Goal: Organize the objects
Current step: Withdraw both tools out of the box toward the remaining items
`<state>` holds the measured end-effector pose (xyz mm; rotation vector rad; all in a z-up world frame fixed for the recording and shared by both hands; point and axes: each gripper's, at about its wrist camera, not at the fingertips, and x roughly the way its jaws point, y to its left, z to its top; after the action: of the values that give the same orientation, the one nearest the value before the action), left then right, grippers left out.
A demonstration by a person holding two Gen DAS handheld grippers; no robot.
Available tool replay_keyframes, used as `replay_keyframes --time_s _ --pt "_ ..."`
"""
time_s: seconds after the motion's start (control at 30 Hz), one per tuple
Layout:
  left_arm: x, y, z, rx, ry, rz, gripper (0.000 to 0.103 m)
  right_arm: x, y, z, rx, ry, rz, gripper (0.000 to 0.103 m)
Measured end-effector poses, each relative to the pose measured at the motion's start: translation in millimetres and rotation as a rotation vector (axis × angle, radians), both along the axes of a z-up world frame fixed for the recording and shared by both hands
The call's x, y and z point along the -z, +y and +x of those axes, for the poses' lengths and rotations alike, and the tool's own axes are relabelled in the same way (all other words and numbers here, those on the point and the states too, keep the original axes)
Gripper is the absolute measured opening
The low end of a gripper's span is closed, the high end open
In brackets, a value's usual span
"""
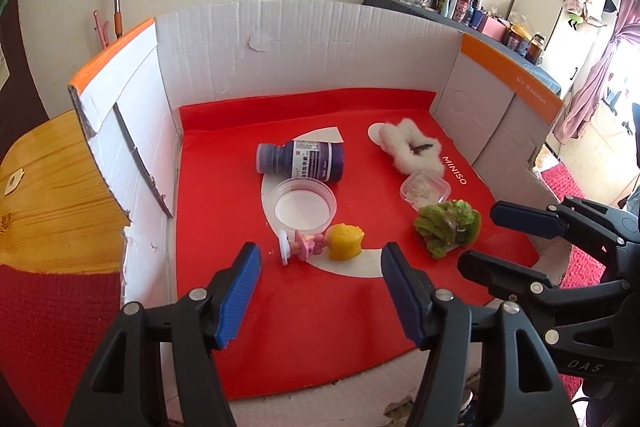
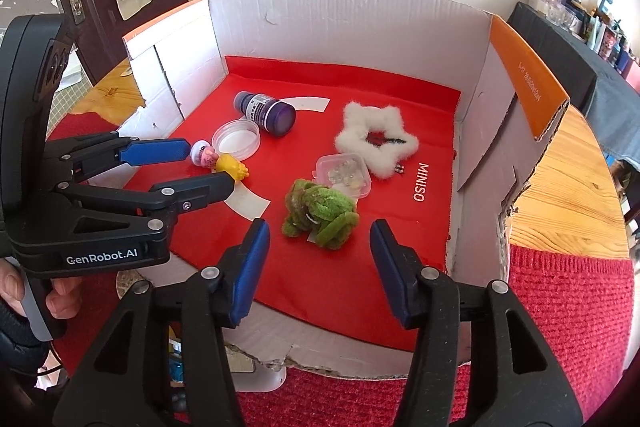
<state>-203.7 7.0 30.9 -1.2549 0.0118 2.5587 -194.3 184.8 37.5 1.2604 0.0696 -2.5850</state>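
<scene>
Setting: a shallow white corrugated cardboard box with orange-edged flaps, its floor covered by a smooth red mat printed with white shapes and the word MINISO; it stands on a wooden table.
Bottle: a dark purple plastic bottle with a printed label lies on its side near the middle of the mat, toward the back wall.
Lid: a round, clear plastic lid lies open side up, just in front of the bottle.
Figurine: a small glossy toy with a yellow head and pink body lies on its side, just in front of the lid.
Fluffy star: a white furry star-shaped ring lies toward the back right corner.
Small case: a clear square plastic case holding pale beads sits just in front of the star.
Green toy: a fuzzy green plush lump rests near the right front of the mat, just in front of the case.
Left gripper: black frame, ribbed blue pads; fingers stand apart with nothing between them, above the mat in front of the figurine.
Right gripper: same build; fingers spread and empty, above the mat in front of the green toy.
Person: fingers wrap the left gripper's handle.
</scene>
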Motion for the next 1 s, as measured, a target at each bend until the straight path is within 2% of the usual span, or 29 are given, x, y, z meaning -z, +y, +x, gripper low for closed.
replay_keyframes --time_s 0.2,0.43,1.0 --pt "-6 -1 8 0.003 0.014 0.007 0.069 -4 0 7 -0.002 0.012 0.002 0.060" --pt "-14 -2 16 -0.006 0.035 0.007 0.074 -11 1 18 -0.001 0.029 -0.002 0.061" --pt "-32 -11 40 -0.045 0.090 -0.002 0.092 -29 -4 53 -0.011 0.084 0.015 0.073"
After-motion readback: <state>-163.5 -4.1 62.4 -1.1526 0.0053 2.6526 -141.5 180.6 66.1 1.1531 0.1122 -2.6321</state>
